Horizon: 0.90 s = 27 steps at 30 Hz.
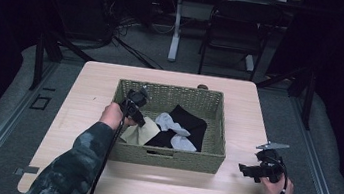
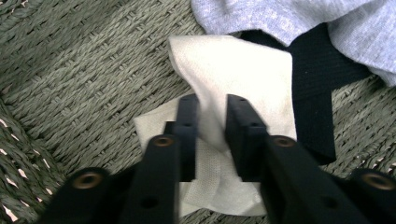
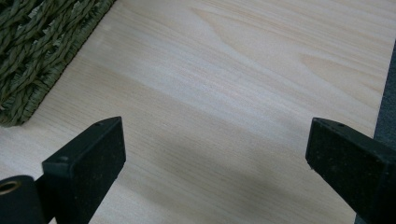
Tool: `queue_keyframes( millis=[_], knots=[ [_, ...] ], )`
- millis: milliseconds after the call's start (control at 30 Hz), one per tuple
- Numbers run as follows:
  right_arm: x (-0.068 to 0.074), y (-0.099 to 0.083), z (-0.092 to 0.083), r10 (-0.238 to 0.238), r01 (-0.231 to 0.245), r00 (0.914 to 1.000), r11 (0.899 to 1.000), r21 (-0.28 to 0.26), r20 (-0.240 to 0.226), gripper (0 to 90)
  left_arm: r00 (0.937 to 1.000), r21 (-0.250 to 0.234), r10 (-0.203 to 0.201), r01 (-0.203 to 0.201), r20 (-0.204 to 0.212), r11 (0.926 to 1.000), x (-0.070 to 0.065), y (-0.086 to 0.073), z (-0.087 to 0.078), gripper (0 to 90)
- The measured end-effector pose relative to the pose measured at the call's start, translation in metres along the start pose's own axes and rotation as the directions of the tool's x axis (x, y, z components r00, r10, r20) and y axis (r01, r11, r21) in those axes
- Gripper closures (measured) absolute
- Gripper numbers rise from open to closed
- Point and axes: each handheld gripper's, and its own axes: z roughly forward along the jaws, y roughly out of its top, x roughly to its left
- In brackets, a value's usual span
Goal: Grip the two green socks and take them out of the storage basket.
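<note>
High view: left gripper [image 1: 134, 106] down inside wicker basket [image 1: 167, 157], fingers on cream cloth [image 1: 139, 132]; grey cloth [image 1: 176, 128] and black cloth [image 1: 189, 122] just past them. Right gripper [image 1: 251, 171] over bare tabletop [image 1: 91, 81], beside basket.

Left gripper view: fingers [image 2: 187, 123] nearly closed, pinching a cream cloth fold; black and grey cloths beyond, close.

Right gripper view: fingers [image 3: 88, 158] wide apart, holding nothing; basket corner at far left.
</note>
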Motion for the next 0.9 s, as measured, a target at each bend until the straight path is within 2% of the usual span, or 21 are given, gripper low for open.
queue_keyframes(
  millis=[33, 133, 433, 600, 900],
  knots=[
    [0.000, 0.000, 0.000, 0.001, -0.001, 1.0000, 1.000, 0.001, 0.000, 4.0, 0.9998, -0.012, 0.002, -0.002, 0.018, 0.9999, 0.001, 0.000, -0.002, 80.3],
    [0.000, 0.000, 0.000, -0.001, 0.001, 1.0000, 1.000, -0.001, 0.001, 4.0, 0.9995, -0.030, 0.000, 0.001, 0.032, 0.9996, 0.002, -0.001, -0.007, 84.4],
    [0.000, 0.000, 0.000, 0.000, 0.000, 1.0000, 1.000, -0.001, 0.002, 4.0, 0.9992, -0.089, 0.038, -0.039, -0.007, 0.9953, -0.008, 0.000, -0.037, 85.2],
    [0.000, 0.000, 0.000, 0.000, 0.000, 1.0000, 1.000, -0.001, 0.002, 4.0, 0.9974, -0.097, 0.068, -0.070, -0.024, 0.9928, -0.013, 0.003, -0.051, 85.2],
    [0.000, 0.000, 0.000, 0.001, -0.001, 1.0000, 1.000, -0.001, 0.000, 4.0, 0.9955, -0.114, 0.090, -0.093, -0.032, 0.9892, -0.014, 0.007, -0.071, 85.1]
  ],
)
